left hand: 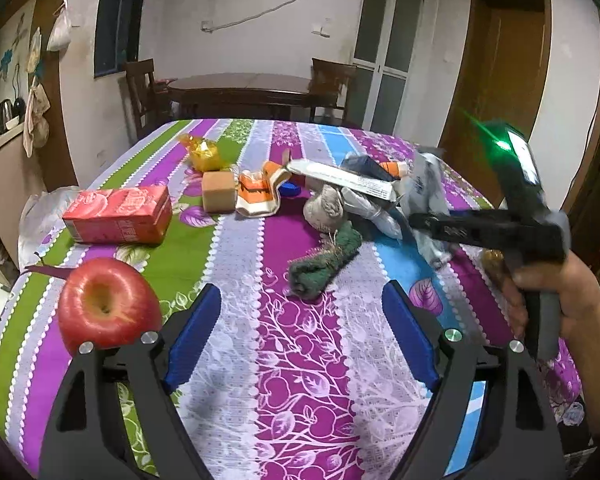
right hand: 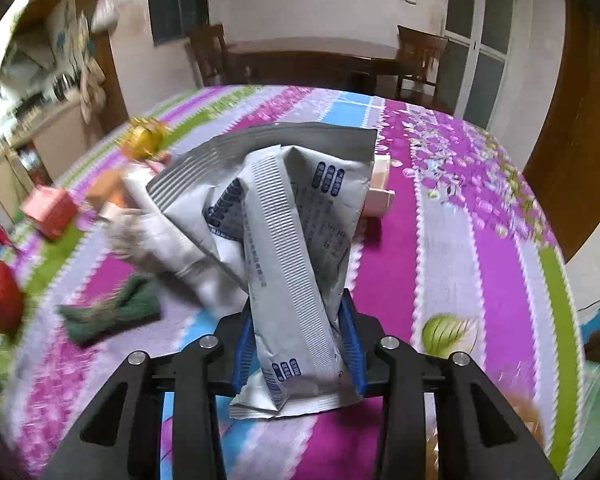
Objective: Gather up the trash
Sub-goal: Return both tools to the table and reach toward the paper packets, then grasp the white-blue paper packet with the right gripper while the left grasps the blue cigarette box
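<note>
My right gripper (right hand: 298, 344) is shut on a crumpled grey-white foil wrapper (right hand: 292, 240) and holds it above the striped tablecloth (right hand: 452, 240). The same gripper (left hand: 424, 220) and wrapper (left hand: 428, 196) show at the right of the left wrist view. My left gripper (left hand: 300, 320) is open and empty over the near part of the cloth, short of a green cloth wad (left hand: 324, 260). Behind it lie a beige rag ball (left hand: 326, 208), a silver wrapper strip (left hand: 348, 180), an orange-white packet (left hand: 258, 192) and a gold foil wrapper (left hand: 204, 154).
A red apple (left hand: 106, 308) lies just left of my left fingers. A red carton (left hand: 120, 214) lies on a clear plastic bag (left hand: 40, 216) at the left edge. A tan block (left hand: 219, 192) and a blue cap (left hand: 290, 190) sit mid-table. A dark dining table (left hand: 244, 92) stands behind.
</note>
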Demonstrator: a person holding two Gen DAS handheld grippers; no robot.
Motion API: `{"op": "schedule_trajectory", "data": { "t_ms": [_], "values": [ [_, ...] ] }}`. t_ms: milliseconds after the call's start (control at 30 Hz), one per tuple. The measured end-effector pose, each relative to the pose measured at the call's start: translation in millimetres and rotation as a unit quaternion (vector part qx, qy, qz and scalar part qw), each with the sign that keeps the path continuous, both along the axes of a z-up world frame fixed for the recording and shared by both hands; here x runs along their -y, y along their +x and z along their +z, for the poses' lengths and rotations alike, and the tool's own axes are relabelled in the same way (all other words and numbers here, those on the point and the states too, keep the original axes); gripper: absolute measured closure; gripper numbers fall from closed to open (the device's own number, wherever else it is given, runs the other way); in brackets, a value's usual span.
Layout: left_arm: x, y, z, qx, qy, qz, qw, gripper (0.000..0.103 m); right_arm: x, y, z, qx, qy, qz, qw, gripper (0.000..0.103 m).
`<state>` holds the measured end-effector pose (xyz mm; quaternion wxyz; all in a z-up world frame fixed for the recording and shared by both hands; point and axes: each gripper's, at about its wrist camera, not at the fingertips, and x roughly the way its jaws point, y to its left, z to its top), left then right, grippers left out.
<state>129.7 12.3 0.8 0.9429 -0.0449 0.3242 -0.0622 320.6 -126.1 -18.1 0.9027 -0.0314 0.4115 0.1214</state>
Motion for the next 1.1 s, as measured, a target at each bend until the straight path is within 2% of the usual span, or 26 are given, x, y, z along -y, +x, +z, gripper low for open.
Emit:
{"op": "schedule_trajectory", "data": {
  "t_ms": [167,267,367,400,433,467,500,567,600,667,767,833,933,967,1100],
  "values": [
    [-1,20,19,0.008,-0.008,-0.001,0.9999,0.022,16,-65,26,0.045,0.02,0.002,0.999,0.064],
    [13,58,38,0.001,-0.004,0.002,1.0,0.022,33,-106,43,0.069,0.049,-0.009,0.996,0.064],
    [37,123,58,-0.03,-0.043,-0.035,0.998,0.022,44,-133,46,0.069,0.102,-0.015,0.992,0.064],
    [53,159,60,-0.053,-0.041,-0.051,0.9964,0.022,44,-145,48,0.067,0.112,-0.015,0.991,0.064],
    [62,176,58,-0.064,-0.032,-0.053,0.996,0.022,46,-154,48,0.066,0.124,-0.015,0.99,0.064],
    [72,200,52,-0.081,-0.012,-0.046,0.9956,0.022,48,-165,49,0.068,0.127,-0.016,0.989,0.064],
    [82,226,40,-0.111,0.025,-0.03,0.9931,0.022,50,-173,49,0.071,0.125,-0.016,0.989,0.064],
    [90,252,14,-0.168,0.061,-0.026,0.9835,0.022,55,-187,51,0.08,0.114,-0.019,0.99,0.063],
    [92,253,-1,-0.209,0.075,-0.037,0.9744,0.024,59,-194,51,0.087,0.108,-0.023,0.99,0.063],
    [91,229,-6,-0.212,0.076,-0.07,0.9717,0.025,72,-208,51,0.097,0.109,-0.035,0.989,0.063],
    [79,153,13,-0.184,0.036,-0.151,0.9706,0.023,99,-223,50,0.103,0.145,-0.052,0.983,0.063],
    [66,100,22,-0.156,0.037,-0.165,0.9733,0.021,111,-227,47,0.105,0.156,-0.061,0.98,0.063],
    [58,48,18,-0.15,0.049,-0.213,0.9641,0.021,120,-231,42,0.103,0.167,-0.065,0.978,0.063],
    [53,32,13,-0.152,0.048,-0.217,0.9631,0.021,122,-233,40,0.102,0.171,-0.067,0.978,0.063],
    [34,17,5,-0.156,0.017,-0.209,0.9652,0.019,126,-240,40,0.108,0.169,-0.067,0.977,0.063]
  ]
}}
